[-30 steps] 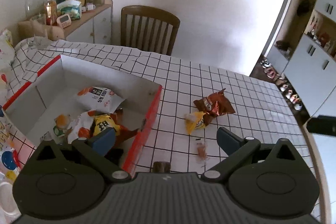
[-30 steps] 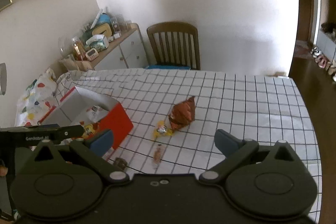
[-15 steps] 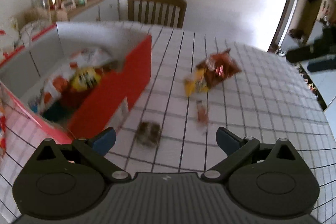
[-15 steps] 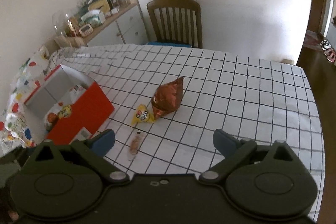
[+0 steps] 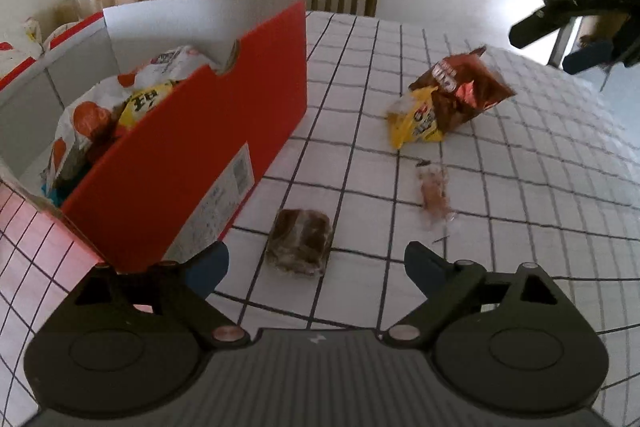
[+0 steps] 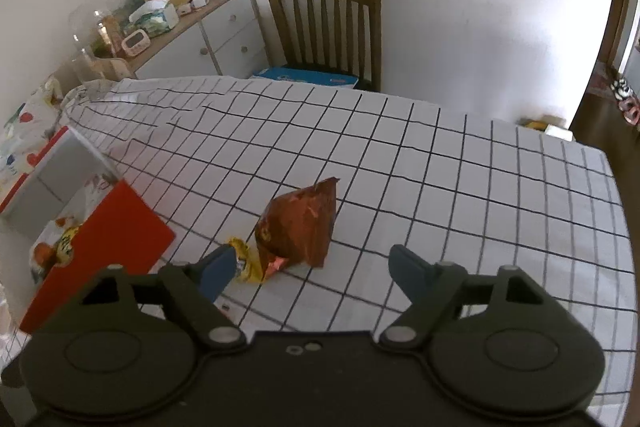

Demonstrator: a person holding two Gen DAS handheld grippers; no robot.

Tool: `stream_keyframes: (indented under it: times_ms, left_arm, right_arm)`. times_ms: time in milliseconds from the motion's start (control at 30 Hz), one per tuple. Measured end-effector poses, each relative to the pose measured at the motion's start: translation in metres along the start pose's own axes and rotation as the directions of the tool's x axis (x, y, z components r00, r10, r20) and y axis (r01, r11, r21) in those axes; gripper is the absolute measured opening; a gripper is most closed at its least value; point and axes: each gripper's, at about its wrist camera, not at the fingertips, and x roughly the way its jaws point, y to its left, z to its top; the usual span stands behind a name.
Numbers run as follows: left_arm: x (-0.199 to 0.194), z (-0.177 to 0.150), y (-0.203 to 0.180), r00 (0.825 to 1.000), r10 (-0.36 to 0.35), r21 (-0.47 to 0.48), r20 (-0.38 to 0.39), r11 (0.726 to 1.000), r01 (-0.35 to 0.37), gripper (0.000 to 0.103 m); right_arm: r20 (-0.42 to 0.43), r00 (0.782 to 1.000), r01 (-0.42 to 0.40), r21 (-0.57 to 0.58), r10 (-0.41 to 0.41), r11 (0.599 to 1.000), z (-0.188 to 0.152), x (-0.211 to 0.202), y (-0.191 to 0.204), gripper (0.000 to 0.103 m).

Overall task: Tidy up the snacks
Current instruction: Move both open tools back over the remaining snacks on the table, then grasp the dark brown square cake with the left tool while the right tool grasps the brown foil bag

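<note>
A red cardboard box (image 5: pixel 192 155) holding several snack packs stands at the left of the checked table; it also shows in the right wrist view (image 6: pixel 100 251). My left gripper (image 5: pixel 316 269) is open, low over the table, with a small dark wrapped snack (image 5: pixel 299 242) just ahead between its fingers. A small pinkish wrapped snack (image 5: pixel 434 191) lies further right. A brown chip bag (image 5: pixel 464 91) and a yellow packet (image 5: pixel 416 123) lie beyond. My right gripper (image 6: pixel 312 269) is open above the brown bag (image 6: pixel 300 223) and yellow packet (image 6: pixel 248 263).
A wooden chair (image 6: pixel 326 27) stands at the table's far edge. A sideboard (image 6: pixel 192 39) with jars and boxes is at the back left. The right gripper shows as a dark shape (image 5: pixel 588 7) at the upper right of the left wrist view.
My left gripper has left the box, dropped low and moved toward the dark wrapped snack. My right gripper has moved forward and down over the brown bag.
</note>
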Motion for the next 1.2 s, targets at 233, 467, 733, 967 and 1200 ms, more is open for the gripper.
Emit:
stream_keyframes:
  times_ms: [233, 467, 733, 967, 1200]
  left_arm:
    - [-0.001, -0.010, -0.006, 0.999, 0.037, -0.088, -0.014, 0.995, -0.038, 0.078]
    - [0.013, -0.001, -0.004, 0.997, 0.078, -0.146, -0.013, 0.986, -0.079, 0.077]
    - [0.022, 0.005, -0.002, 0.995, 0.104, -0.134, -0.004, 0.986, -0.104, 0.063]
    - [0.018, 0.004, -0.002, 0.996, 0.092, -0.110, 0.012, 0.990, -0.090, 0.039]
    - [0.015, 0.002, 0.001, 0.998, 0.062, -0.110, 0.004, 0.992, -0.061, 0.038]
  right_arm:
    - [-0.028, 1.000, 0.001, 0.049, 0.000, 0.999, 0.011, 0.033, -0.004, 0.077]
    - [-0.039, 0.999, -0.027, 0.049, 0.029, 0.998, 0.023, 0.051, -0.005, 0.073]
    - [-0.065, 0.997, -0.033, 0.099, 0.039, 0.995, 0.027, 0.082, -0.006, 0.072]
    - [-0.089, 0.994, -0.043, 0.142, 0.056, 0.989, 0.019, 0.098, -0.009, 0.067]
    - [-0.070, 0.996, -0.050, 0.152, 0.061, 0.987, 0.015, 0.089, -0.012, 0.044]
